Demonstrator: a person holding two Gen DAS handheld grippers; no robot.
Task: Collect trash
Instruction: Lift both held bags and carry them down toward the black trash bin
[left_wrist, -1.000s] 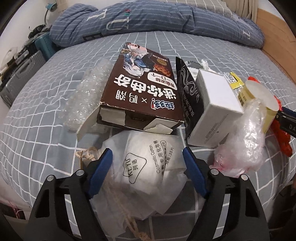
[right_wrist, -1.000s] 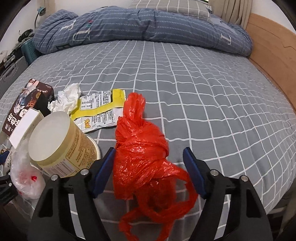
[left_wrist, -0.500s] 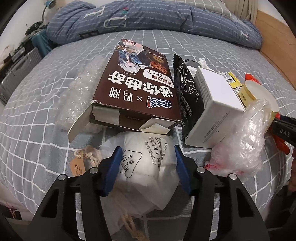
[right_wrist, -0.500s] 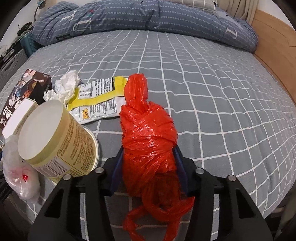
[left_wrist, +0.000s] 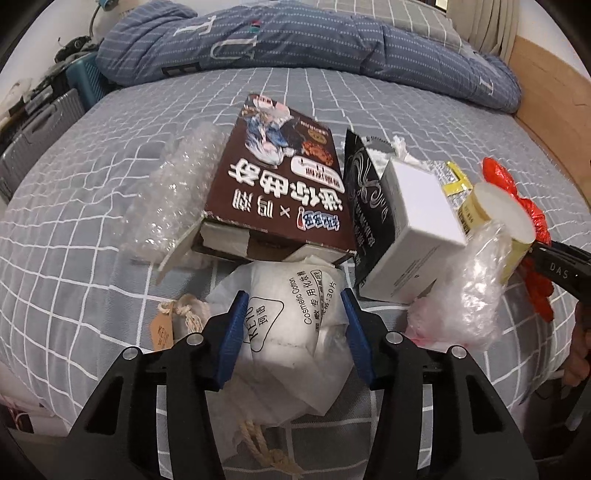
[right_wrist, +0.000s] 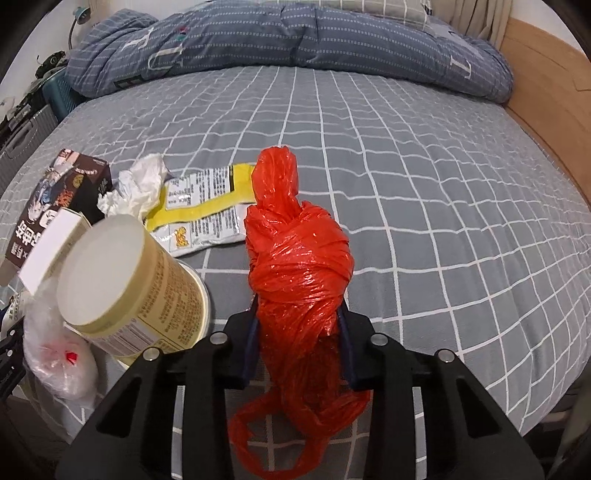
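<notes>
Now, left wrist view: left gripper (left_wrist: 293, 325) fingers squeeze the cotton-pad bag (left_wrist: 295, 332) on the bed (left_wrist: 74, 221), just before the brown box (left_wrist: 280, 192); only this view shows bubble wrap (left_wrist: 173, 195). Right wrist view: right gripper (right_wrist: 297, 341) is clamped on the red bag (right_wrist: 299, 258) beside the cup (right_wrist: 129, 280); probably grasp step, next lift both clear.

Since a second ago I narrowed both grippers. My left gripper (left_wrist: 291, 325) went from wide open to pressing its blue pads (left_wrist: 232, 338) on the white cotton-pad bag (left_wrist: 295, 332). My right gripper (right_wrist: 297, 338) clamped the red plastic bag (right_wrist: 299, 258), which got squeezed narrower and stood taller between the jaws.
</notes>
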